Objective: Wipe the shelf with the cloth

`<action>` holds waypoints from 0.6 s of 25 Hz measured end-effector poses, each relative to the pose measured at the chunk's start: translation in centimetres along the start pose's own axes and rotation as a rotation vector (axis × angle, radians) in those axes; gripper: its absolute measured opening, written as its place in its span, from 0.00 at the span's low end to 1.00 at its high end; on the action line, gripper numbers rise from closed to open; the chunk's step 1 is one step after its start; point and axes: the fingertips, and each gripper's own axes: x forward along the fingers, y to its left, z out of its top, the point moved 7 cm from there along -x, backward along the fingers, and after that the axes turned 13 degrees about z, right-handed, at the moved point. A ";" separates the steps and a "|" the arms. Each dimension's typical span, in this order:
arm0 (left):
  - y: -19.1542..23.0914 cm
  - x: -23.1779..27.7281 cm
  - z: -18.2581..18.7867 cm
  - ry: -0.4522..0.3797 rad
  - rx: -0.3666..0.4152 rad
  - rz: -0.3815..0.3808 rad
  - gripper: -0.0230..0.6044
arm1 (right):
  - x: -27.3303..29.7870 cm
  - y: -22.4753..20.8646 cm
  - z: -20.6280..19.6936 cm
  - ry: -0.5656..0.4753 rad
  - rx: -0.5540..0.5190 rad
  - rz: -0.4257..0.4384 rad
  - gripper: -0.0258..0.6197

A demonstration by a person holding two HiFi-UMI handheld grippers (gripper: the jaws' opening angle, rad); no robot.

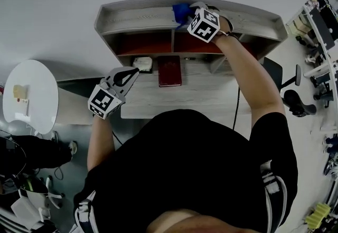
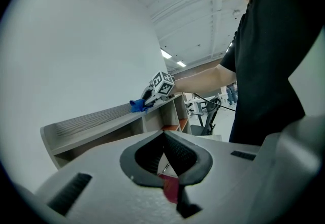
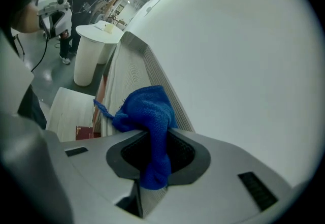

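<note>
Head view looks down past the person's black shirt onto a pale wooden desk in the middle of the frame. The long wooden shelf stands along the desk's far edge against the white wall, across the upper part of the picture. A round white table sits at the left edge, and a dark office chair at the right. On the desk below the shelf's compartments lies a dark red book, with a small white object just left of it.

The blue cloth rests on the shelf's top board, right of its middle. The right gripper has its jaws clamped on the cloth, whose bunched fold hangs down between them. The left gripper hovers over the desk's left part, lower left of the book, with its jaws pressed together and nothing between them.
</note>
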 end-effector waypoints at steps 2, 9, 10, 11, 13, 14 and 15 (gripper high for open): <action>-0.4 0.9 0.3 -0.004 0.000 -0.016 0.06 | -0.8 -0.6 -1.9 0.018 0.017 -0.015 0.16; -1.7 4.0 1.4 -0.025 0.004 -0.074 0.06 | -3.8 -2.2 -8.1 0.080 0.075 -0.065 0.16; -1.9 4.4 1.5 -0.028 0.006 -0.081 0.06 | -4.1 -2.4 -8.8 0.089 0.079 -0.072 0.16; -2.1 4.8 1.6 -0.030 0.007 -0.090 0.06 | -4.5 -2.6 -9.5 0.099 0.082 -0.078 0.16; -2.7 5.5 1.7 -0.031 0.010 -0.109 0.06 | -5.2 -2.9 -11.0 0.119 0.098 -0.089 0.16; -2.9 5.9 1.8 -0.031 0.012 -0.119 0.06 | -5.5 -3.1 -11.8 0.128 0.109 -0.095 0.16; -3.1 6.2 1.8 -0.030 0.014 -0.127 0.06 | -5.9 -3.3 -12.6 0.136 0.120 -0.101 0.16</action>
